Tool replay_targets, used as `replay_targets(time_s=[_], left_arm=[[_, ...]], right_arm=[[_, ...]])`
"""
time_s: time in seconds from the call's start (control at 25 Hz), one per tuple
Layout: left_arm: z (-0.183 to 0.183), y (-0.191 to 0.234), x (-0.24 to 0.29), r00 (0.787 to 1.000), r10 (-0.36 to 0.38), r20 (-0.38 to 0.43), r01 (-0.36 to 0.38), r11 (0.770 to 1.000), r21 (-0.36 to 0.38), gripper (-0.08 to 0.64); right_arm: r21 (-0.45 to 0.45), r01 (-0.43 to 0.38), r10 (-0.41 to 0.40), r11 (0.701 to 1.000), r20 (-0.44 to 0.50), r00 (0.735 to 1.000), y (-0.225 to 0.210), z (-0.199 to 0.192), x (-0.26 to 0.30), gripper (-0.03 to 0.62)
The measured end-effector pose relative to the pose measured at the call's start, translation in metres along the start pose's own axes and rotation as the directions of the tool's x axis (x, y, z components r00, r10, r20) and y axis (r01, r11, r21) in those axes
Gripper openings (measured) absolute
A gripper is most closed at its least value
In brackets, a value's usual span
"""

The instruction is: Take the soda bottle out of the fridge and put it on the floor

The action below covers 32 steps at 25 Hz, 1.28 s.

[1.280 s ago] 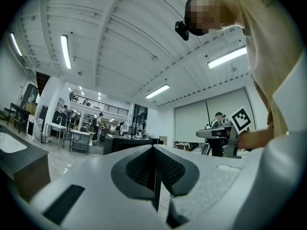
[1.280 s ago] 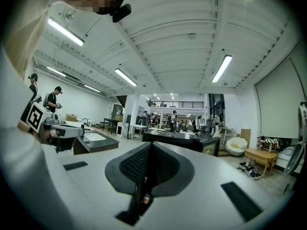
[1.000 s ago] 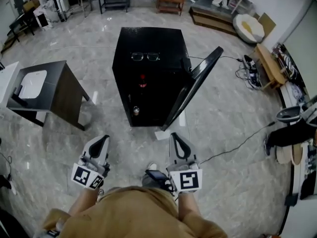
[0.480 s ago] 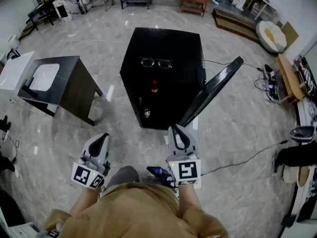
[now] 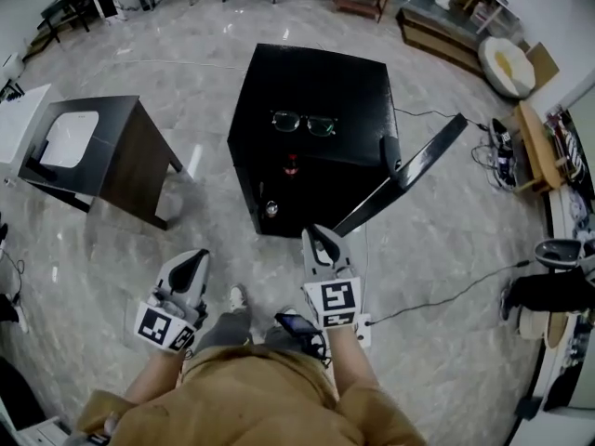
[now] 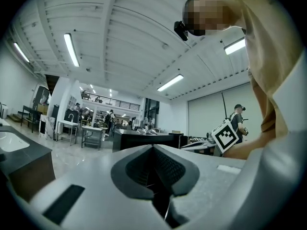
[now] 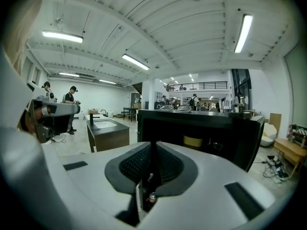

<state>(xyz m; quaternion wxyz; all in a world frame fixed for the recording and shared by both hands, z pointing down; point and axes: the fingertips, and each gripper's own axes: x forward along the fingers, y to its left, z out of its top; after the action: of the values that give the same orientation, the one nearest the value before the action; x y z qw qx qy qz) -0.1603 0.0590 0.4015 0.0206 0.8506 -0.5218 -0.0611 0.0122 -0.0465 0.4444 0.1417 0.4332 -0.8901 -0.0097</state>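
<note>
A: What is counted, taken by the clock from the person?

B: One fridge (image 5: 311,77) is seen at 12 o'clock, with its one door (image 5: 409,173) swung open toward 1 o'clock. One pair of glasses (image 5: 304,122) is laid on the fridge top. One table (image 5: 125,170) is set at 11 o'clock. One bottle (image 5: 291,164) is counted, and one small round silver thing (image 5: 271,209) is seen near it, toward the person. Two grippers are held out toward 12 o'clock, the left gripper (image 5: 192,261) and the right gripper (image 5: 316,236), each with one marker cube.

A: Is any writing made out?

B: Only the black-and-white square markers on the cubes are seen. Any print on the bottle is too small to be read.

A: Where is the bottle, and how is it turned?

B: It is kept inside the fridge, behind the open front. It appears to be stood upright, its long axis vertical and its red cap pointed up.

A: How are the jaws held?

B: On both grippers the jaws are pressed together, and nothing is gripped. The bottle is touched by neither; the right gripper is held just short of the fridge front.
</note>
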Motion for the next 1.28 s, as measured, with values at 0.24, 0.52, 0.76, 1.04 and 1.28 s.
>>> replay_targets(time_s=[0.24,0.52,0.76,1.04,1.28], left_arm=[[-0.039,0.029,0.015,0.997,-0.038,-0.060,0.034,0.997,-0.066,0.002],[-0.084,0.062,0.044,0.994,-0.060,-0.089,0.049,0.992,-0.120,0.002],[-0.120,0.077,0.067,0.991,-0.084,-0.103,0.068,0.987,-0.147,0.002],[-0.161,0.085,0.082,0.989,-0.086,-0.123,0.062,0.981,-0.182,0.002],[-0.183,0.094,0.086,0.987,-0.079,-0.143,0.049,0.978,-0.203,0.002]], right_arm=[[0.005,0.027,-0.027,1.000,-0.041,0.999,-0.017,-0.029,0.082,0.101],[-0.032,0.067,-0.070,0.997,-0.069,0.995,-0.040,-0.060,0.163,0.124],[-0.005,0.084,-0.084,0.996,-0.078,0.993,-0.060,-0.097,0.218,0.180],[-0.003,0.093,-0.093,0.996,-0.071,0.993,-0.076,-0.116,0.268,0.259],[0.029,0.068,-0.066,0.997,-0.076,0.995,-0.086,-0.130,0.297,0.300]])
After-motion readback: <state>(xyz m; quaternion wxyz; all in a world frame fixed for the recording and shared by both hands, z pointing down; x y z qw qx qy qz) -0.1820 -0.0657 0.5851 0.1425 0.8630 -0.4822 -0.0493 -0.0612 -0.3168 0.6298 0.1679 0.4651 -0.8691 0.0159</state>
